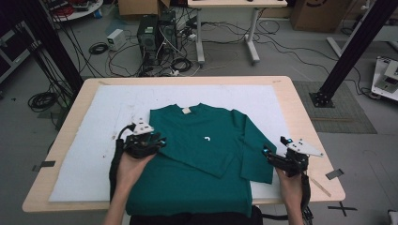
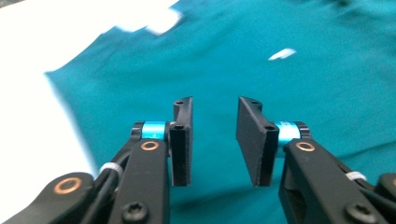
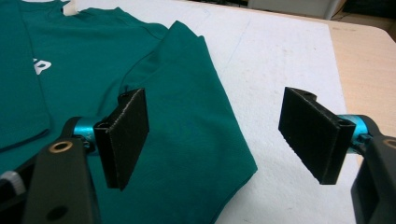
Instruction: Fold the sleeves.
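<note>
Hanging over the tabletop's near edge, a dark green long-sleeved cotton shirt (image 1: pixel 197 159); left gripper (image 1: pixel 157 142) and right gripper (image 1: pixel 272 152) gape empty; its small white chest logo (image 1: pixel 207 138) is unreadable.

I see a light wooden table (image 1: pixel 300 101) with rounded corners, and a big white sheet (image 1: pixel 108 108) lies flat on it and covers most of the top, so bare wood shows as a strip around the sheet. On the white sheet lies a green shirt (image 1: pixel 197 154) with long sleeves, its collar at the far side and its bottom hem hanging over the near edge of the table. The shirt's left sleeve is folded in across the body, and its right sleeve (image 3: pixel 196 121) lies flat, pointing down toward the near right corner.
</note>
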The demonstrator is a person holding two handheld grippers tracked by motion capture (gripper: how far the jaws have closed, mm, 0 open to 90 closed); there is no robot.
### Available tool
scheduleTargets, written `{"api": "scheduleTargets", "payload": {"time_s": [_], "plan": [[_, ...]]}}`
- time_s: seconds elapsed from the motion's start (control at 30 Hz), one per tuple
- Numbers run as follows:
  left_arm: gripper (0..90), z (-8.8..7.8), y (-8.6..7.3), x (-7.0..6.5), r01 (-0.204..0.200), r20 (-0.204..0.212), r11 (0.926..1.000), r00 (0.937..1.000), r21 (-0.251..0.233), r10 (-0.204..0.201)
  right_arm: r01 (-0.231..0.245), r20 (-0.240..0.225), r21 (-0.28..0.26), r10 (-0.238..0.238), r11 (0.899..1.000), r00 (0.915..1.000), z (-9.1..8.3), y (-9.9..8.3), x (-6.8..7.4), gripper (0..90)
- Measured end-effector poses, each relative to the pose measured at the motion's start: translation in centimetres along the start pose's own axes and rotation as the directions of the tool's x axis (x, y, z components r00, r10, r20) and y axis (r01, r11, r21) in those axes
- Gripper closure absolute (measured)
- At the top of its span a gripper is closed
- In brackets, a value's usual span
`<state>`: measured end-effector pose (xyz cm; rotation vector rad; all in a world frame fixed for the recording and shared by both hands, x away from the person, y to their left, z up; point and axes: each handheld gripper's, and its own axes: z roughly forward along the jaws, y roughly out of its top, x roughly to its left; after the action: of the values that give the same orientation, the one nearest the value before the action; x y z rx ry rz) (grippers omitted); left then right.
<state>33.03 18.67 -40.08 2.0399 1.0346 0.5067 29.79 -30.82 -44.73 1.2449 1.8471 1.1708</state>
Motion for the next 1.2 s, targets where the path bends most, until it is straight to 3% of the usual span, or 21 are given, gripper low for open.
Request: {"api": "scheduleTargets", "payload": {"time_s": [0.1, 0.23, 0.33, 0.37, 0.47, 0.53, 0.7, 0.8, 0.93, 1.03, 1.1, 1.2], "plan": [[68.6, 0.2, -1.7, 1.5, 0.024, -0.026, 0.999, 0.9994, 0.039, -0.023, 0.005, 0.006, 0.001, -0.005, 1.0, 1.0, 0.0, 0.0, 0.0, 24.9], [68.4, 0.8, -3.4, 2.3, 0.063, -0.054, 0.9962, 0.9968, 0.06, -0.059, 0.005, 0.006, 0.005, -0.005, 1.0, 1.0, 0.0, 0.0, 0.1, 24.9], [68.3, 1.4, -4.1, 2.3, 0.053, -0.076, 0.9939, 0.9961, 0.096, -0.046, 0.007, 0.009, 0.006, -0.007, 1.0, 0.9999, 0.0, 0.0, 0.1, 24.8], [68.8, 1.4, -4.1, 2.2, 0.046, -0.078, 0.9952, 0.9962, 0.086, -0.039, 0.008, 0.009, 0.005, -0.008, 1.0, 0.9999, 0.0, 0.0, 0.1, 24.9], [80.4, 1.2, -4.1, 2.3, 0.024, -0.108, 0.9954, 0.994, 0.093, -0.014, 0.01, 0.01, 0.004, -0.01, 1.0, 0.9999, 0.0, 0.0, 0.1, 24.9], [82.8, 1.0, -4.2, 2.7, 0.036, -0.111, 0.9957, 0.9934, 0.085, -0.026, 0.012, 0.008, 0.003, -0.012, 1.0, 0.9999, 0.0, 0.0, 0.1, 24.9], [83.1, 0.2, -4.8, 4.1, 0.113, -0.107, 0.9931, 0.9883, 0.032, -0.109, 0.014, 0.007, 0.003, -0.014, 1.0, 0.9999, 0.0, 0.0, 0.2, 24.9], [83.2, -0.1, -5.2, 4.8, 0.136, -0.117, 0.9904, 0.9844, 0.027, -0.132, 0.015, 0.007, 0.003, -0.015, 1.0, 0.9999, 0.0, 0.0, 0.1, 24.9], [83.2, -0.1, -5.8, 5.5, 0.171, -0.1, 0.9851, 0.9808, 0.021, -0.168, 0.011, 0.008, 0.006, -0.011, 1.0, 0.9999, 0.0, 0.0, 0.1, 24.8], [82.6, 0.0, -6.0, 5.5, 0.172, -0.099, 0.9851, 0.9804, 0.007, -0.17, 0.01, 0.008, 0.005, -0.01, 1.0, 0.9999, 0.0, 0.0, 0.1, 24.8], [71.8, -0.4, -6.1, 5.6, 0.166, -0.097, 0.986, 0.9813, -0.015, -0.167, 0.01, 0.007, 0.004, -0.01, 1.0, 0.9999, 0.0, 0.0, 0.1, 24.8], [62.2, -1.4, -6.2, 5.9, 0.158, -0.037, 0.9835, 0.9862, -0.088, -0.162, 0.017, 0.009, -0.004, -0.017, 1.0, 0.9998, 0.0, 0.0, 0.1, 24.8]]}}
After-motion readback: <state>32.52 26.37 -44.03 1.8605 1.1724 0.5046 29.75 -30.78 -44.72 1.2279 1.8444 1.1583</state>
